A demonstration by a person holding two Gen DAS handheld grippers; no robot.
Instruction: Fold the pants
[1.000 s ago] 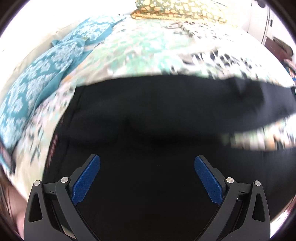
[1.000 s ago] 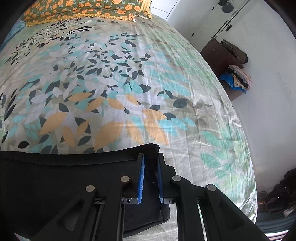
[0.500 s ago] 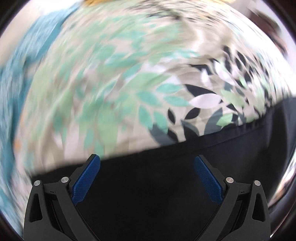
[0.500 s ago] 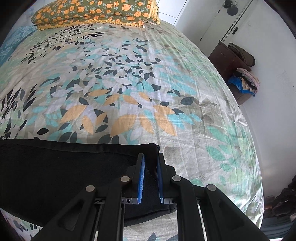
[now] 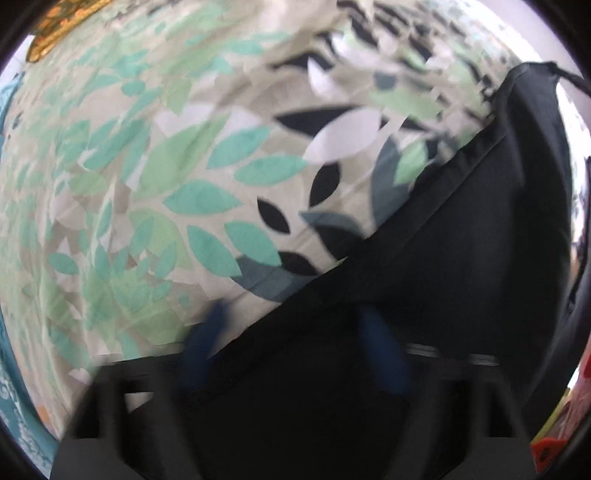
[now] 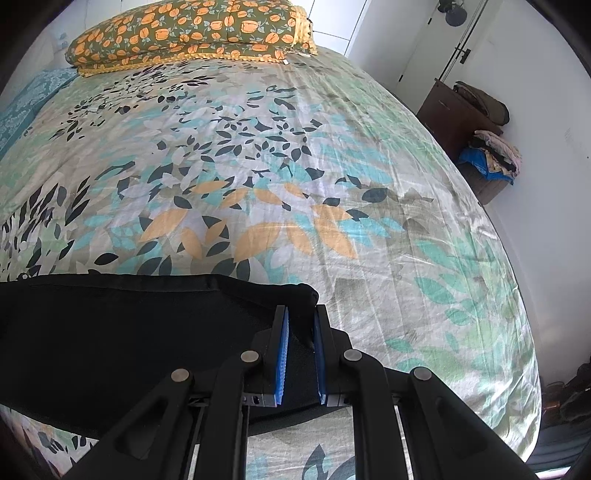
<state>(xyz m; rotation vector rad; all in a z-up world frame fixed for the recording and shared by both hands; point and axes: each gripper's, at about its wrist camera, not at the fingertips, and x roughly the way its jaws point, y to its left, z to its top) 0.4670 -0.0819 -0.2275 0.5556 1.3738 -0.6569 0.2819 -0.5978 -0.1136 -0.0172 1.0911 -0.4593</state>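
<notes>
The black pants (image 6: 110,332) lie on the leaf-print bedspread (image 6: 295,166) at the near edge of the bed. My right gripper (image 6: 300,310) is shut on a bunched corner of the pants, with the fabric pinched between its blue pads. In the blurred left wrist view the pants (image 5: 461,277) fill the lower right, and their straight edge runs diagonally. My left gripper (image 5: 291,325) points down over that edge with its jaws closing. One pad is over the bedspread (image 5: 184,166), the other over the black cloth. The pads stand apart.
An orange-flowered pillow (image 6: 192,33) lies at the head of the bed, and a teal patterned cloth (image 6: 26,103) along its left side. A dark dresser (image 6: 458,114) with a pile of clothes (image 6: 491,155) stands by the white wall on the right.
My left gripper swept from above the middle of the pants to their edge, rolled, and its jaws narrowed. My right gripper kept its grip and shifted slightly.
</notes>
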